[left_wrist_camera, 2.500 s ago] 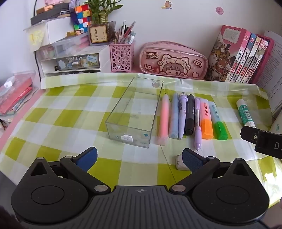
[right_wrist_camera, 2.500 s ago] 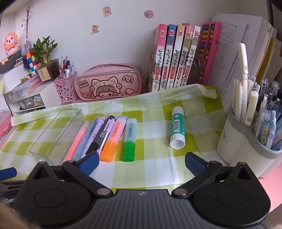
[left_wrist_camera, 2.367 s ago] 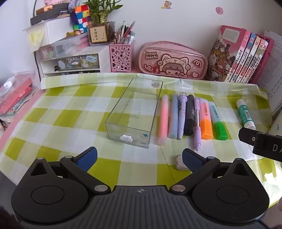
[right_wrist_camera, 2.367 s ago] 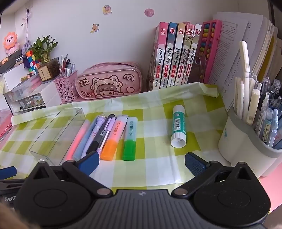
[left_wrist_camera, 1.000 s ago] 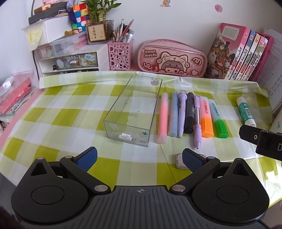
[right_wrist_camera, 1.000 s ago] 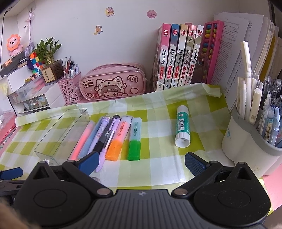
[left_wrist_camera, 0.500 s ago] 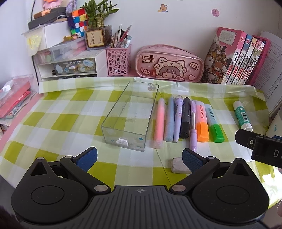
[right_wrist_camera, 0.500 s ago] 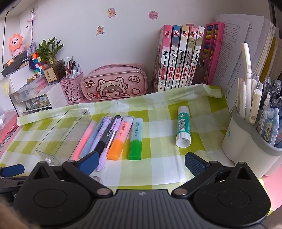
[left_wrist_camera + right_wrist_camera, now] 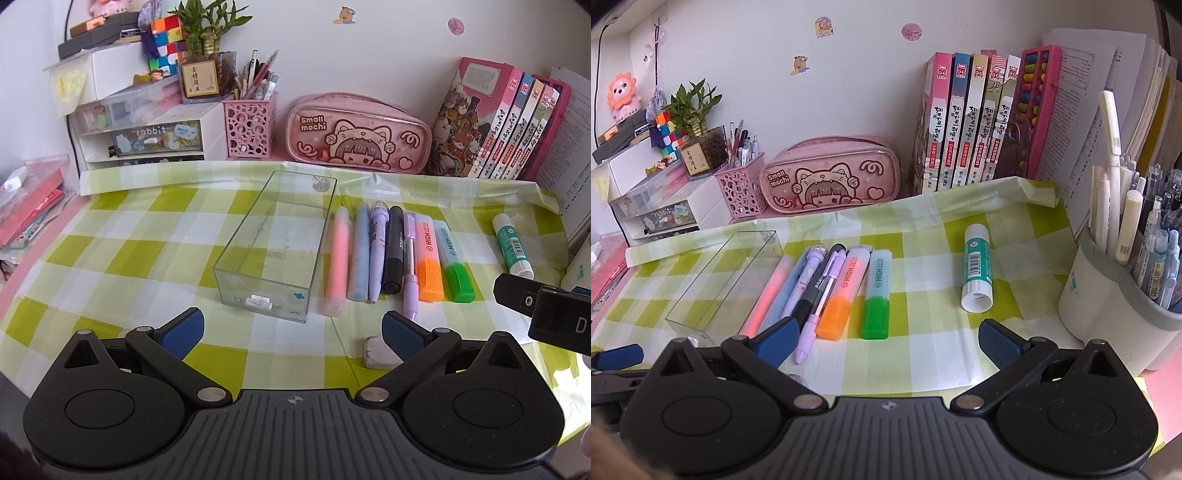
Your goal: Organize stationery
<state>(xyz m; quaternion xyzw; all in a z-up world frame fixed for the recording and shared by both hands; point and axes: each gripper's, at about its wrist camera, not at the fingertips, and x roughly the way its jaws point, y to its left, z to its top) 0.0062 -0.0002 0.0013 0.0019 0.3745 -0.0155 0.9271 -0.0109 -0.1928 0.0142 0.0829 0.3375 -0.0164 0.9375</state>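
Observation:
A clear empty plastic box (image 9: 275, 243) (image 9: 724, 277) lies lengthwise on the green checked cloth. To its right sits a row of pens and markers: pink (image 9: 337, 258), blue (image 9: 360, 254), lilac (image 9: 376, 251), black (image 9: 393, 249), a purple pen (image 9: 410, 266), an orange highlighter (image 9: 428, 254) (image 9: 844, 293) and a green highlighter (image 9: 453, 262) (image 9: 877, 295). A green glue stick (image 9: 511, 242) (image 9: 977, 269) lies further right. A white eraser (image 9: 380, 352) rests by the left gripper's right finger. My left gripper (image 9: 291, 328) is open before the box. My right gripper (image 9: 886, 341) is open before the highlighters.
Along the wall stand a pink pencil case (image 9: 356, 134), a pink mesh pen cup (image 9: 249, 129), white drawers (image 9: 147, 142) and books (image 9: 971, 122). A grey pen holder (image 9: 1119, 317) full of pens stands at the right. Red folders (image 9: 26, 212) lie at the left.
Both grippers have drawn back and risen slightly, so the box and pens sit a little further off. Nothing on the cloth has moved. Both grippers stay open.

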